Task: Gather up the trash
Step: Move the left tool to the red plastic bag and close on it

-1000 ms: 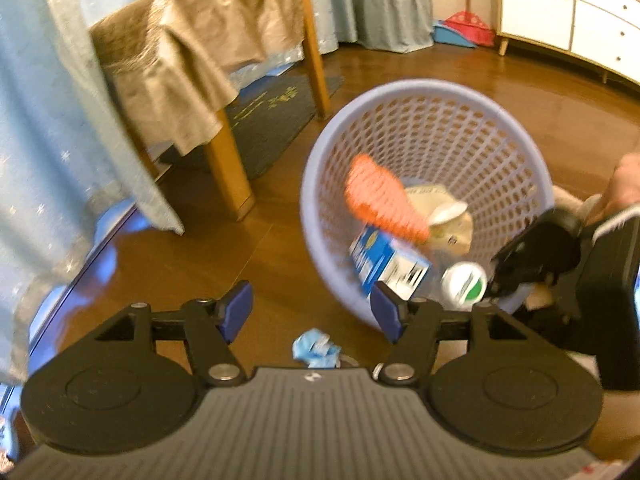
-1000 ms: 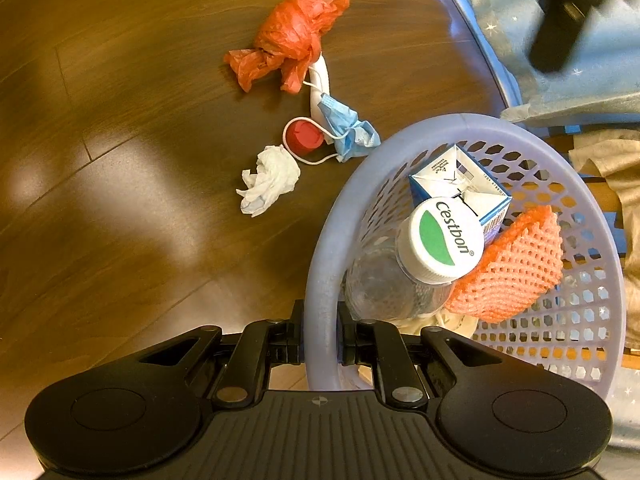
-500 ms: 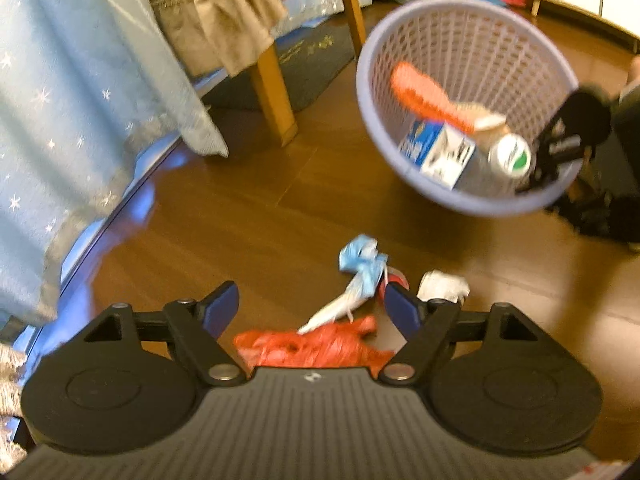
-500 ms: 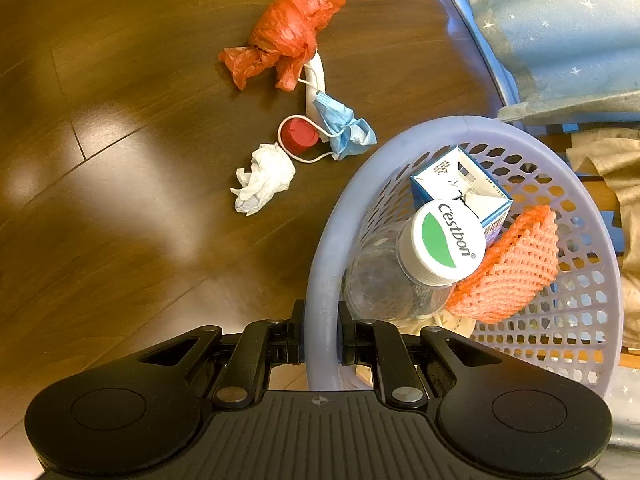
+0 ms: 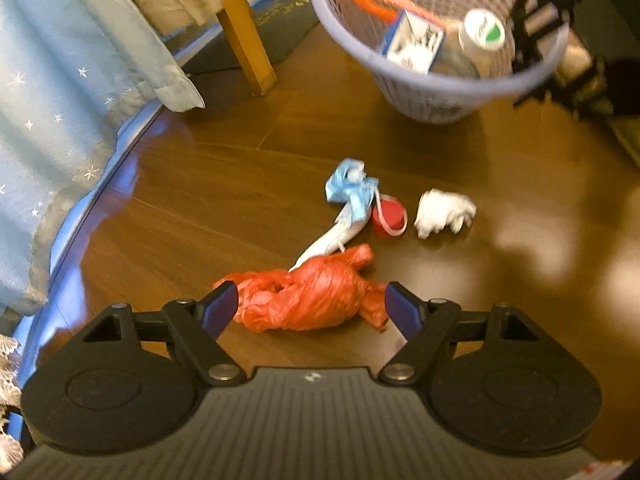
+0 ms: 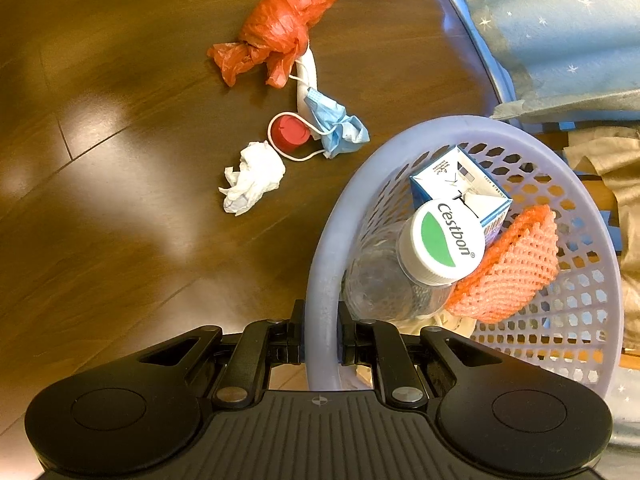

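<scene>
Jaws of the left gripper (image 5: 312,306) stand wide around the red bag (image 5: 308,300); right gripper (image 6: 320,340) clamps the basket (image 6: 320,280) rim. Closing early could snag only loose plastic.

— What lies on the floor (image 6: 120,240)?
— A crumpled bag (image 5: 308,296), then a mask (image 5: 352,192), a cap (image 5: 388,216) and a tissue (image 5: 442,212) beside it.
— And the basket (image 6: 324,264)?
— Behind them; a bottle (image 6: 400,276), a carton (image 6: 460,184) and a net (image 6: 508,268) lie inside.
</scene>
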